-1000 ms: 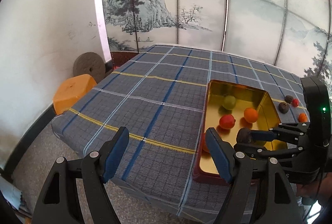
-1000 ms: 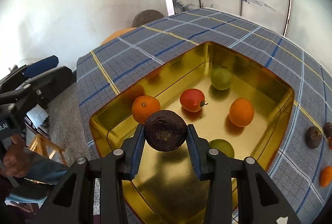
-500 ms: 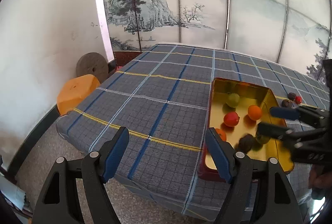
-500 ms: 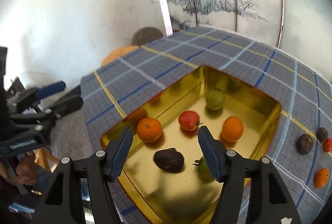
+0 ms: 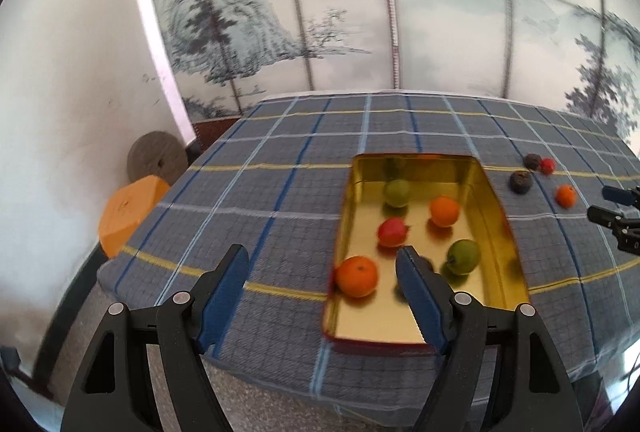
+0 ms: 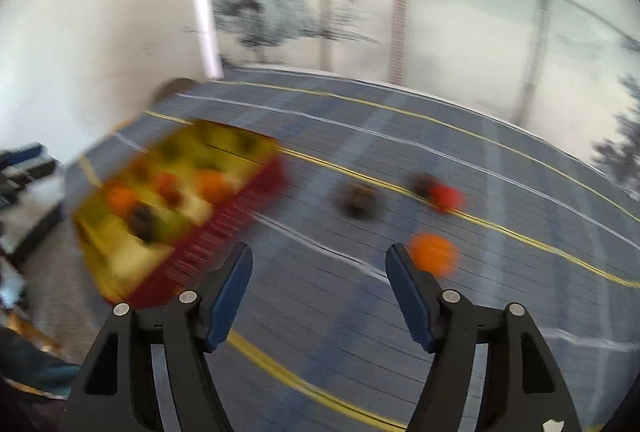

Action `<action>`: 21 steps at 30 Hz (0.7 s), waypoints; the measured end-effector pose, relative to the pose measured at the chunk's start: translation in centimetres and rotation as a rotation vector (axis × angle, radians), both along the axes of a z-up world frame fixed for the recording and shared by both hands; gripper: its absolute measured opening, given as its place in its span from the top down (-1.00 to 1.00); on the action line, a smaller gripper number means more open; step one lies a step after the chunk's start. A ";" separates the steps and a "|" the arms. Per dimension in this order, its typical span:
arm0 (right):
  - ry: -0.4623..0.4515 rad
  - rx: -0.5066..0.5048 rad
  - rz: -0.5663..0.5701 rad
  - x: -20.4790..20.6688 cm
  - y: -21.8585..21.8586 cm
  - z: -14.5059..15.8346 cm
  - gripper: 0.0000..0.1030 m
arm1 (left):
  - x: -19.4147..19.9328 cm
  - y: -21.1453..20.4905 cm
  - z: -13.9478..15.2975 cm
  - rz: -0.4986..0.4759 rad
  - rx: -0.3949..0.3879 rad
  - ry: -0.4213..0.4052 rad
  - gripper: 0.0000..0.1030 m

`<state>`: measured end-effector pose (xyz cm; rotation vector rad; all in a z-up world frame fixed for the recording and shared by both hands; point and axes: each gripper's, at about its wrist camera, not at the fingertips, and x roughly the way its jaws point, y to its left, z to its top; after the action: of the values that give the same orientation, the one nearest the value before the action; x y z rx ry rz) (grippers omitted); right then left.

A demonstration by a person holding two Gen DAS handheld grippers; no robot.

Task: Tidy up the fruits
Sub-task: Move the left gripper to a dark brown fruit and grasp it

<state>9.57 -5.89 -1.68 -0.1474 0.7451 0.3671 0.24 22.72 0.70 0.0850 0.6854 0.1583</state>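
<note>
A gold tin with red outer walls stands on the checked tablecloth. It holds two green fruits, two oranges, a red fruit and a dark fruit. On the cloth to the tin's right lie two dark fruits, a small red fruit and an orange. My left gripper is open and empty before the tin's near left corner. My right gripper hovers over bare cloth, its jaws opening with nothing between them, the loose orange just right of its right finger.
An orange block and a grey stone disc sit on the floor by the white wall at left. A painted screen stands behind the table. The table's near edge drops to the floor. The right wrist view is motion-blurred.
My right gripper released the dark fruit into the tin, then swung right to the loose fruits. The left gripper shifted a little, so the tin sits more centrally in its view.
</note>
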 end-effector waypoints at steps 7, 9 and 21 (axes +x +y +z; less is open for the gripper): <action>0.050 -0.100 -0.223 0.5 -10.5 -2.7 -0.29 | 3.1 -6.5 1.6 -0.202 0.027 0.046 -0.48; 0.075 -0.103 -0.282 0.7 -13.3 -3.4 -0.29 | 4.3 -8.8 2.0 -0.280 0.015 0.069 -0.48; 0.095 -0.006 -0.304 1.1 -17.3 -4.9 -0.50 | 18.1 -20.9 -1.3 -0.511 -0.083 0.279 -0.44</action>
<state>10.66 -23.16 -6.58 -0.0209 0.8489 0.0826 18.33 1.79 -0.60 0.2017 0.9248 -0.3791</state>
